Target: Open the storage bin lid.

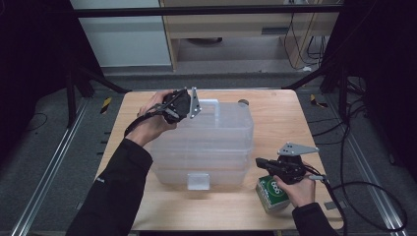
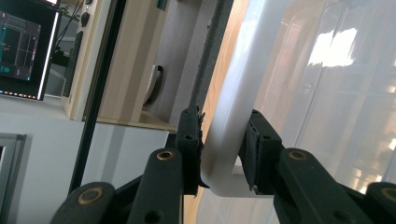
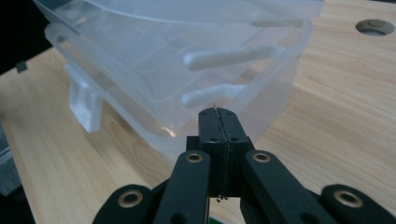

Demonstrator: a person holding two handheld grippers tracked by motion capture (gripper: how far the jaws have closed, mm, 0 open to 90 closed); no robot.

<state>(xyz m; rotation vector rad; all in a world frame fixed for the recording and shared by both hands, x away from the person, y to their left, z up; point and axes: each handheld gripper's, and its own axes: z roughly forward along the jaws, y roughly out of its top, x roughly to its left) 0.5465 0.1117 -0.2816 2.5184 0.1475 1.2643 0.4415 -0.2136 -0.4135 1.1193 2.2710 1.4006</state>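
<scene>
A clear plastic storage box (image 1: pixel 204 142) with a lid stands in the middle of the wooden table (image 1: pixel 275 118). A white latch handle (image 1: pixel 210 102) sits on its far side, and my left gripper (image 1: pixel 191 105) is shut on it. In the left gripper view the pads of my left gripper (image 2: pixel 224 149) press both sides of the white handle bar (image 2: pixel 231 126). Another white latch (image 1: pixel 198 180) hangs on the near side. My right gripper (image 1: pixel 259 162) is shut with nothing in it, level with the box's near right corner. Its closed tips (image 3: pixel 219 116) point at the box wall (image 3: pixel 177 60).
A green and white carton (image 1: pixel 272 193) lies on the table under the right hand. A round hole (image 1: pixel 243 102) is cut in the tabletop behind the box. Cables trail over the floor at the right. Black frame posts stand around the table.
</scene>
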